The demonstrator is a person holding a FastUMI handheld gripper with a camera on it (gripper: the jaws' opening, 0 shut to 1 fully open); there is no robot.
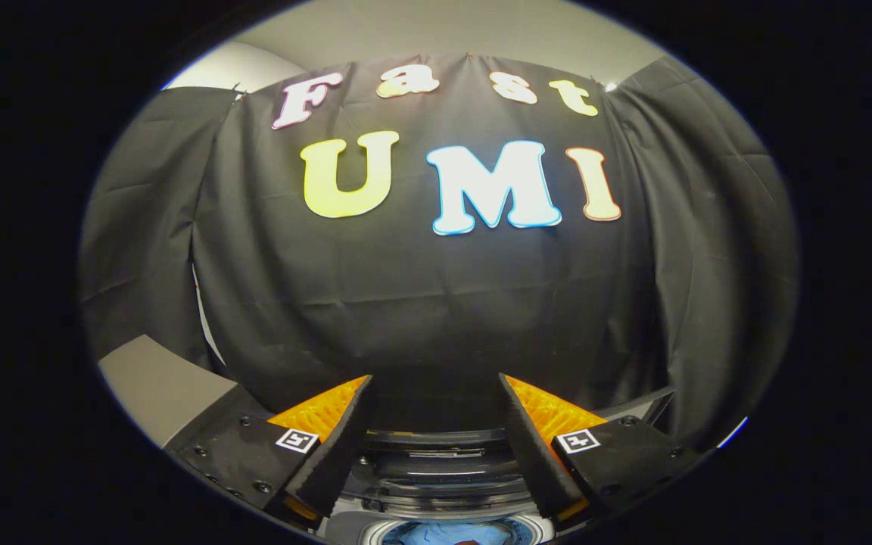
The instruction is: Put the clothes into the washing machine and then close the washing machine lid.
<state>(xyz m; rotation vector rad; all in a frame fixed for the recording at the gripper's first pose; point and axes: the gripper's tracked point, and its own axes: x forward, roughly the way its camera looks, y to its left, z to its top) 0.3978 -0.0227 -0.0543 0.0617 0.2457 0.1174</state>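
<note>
Backdrop: black cloth wall [436,303] hangs in folds across the middle of the frame, with a pale ceiling strip above it at the top.
Left side: grey panel [160,386] at the lower left, beside the cloth's edge, with a thin bright gap running up between them.
Gripper: gripper [436,390] sits at the bottom centre, its two fingers rising from the lower left and lower right and leaning toward each other.
Jaws: released, spread wide, with nothing between the fingers and nothing touching them.
Markers: small square tag [297,440] on the left finger mount and a matching one on the right mount.
Washing machine: washing machine [436,473] lies low between the fingers at the bottom centre, its dark raised lid [436,443] showing as curved bands just beyond the opening.
Clothes: blue clothes [451,534] sit inside the round drum at the very bottom, below the fingers, mostly cut off.
In the way: the finger bases overlap both sides of the machine's top, hiding its corners; the lid stands between the drum and the cloth wall.
</note>
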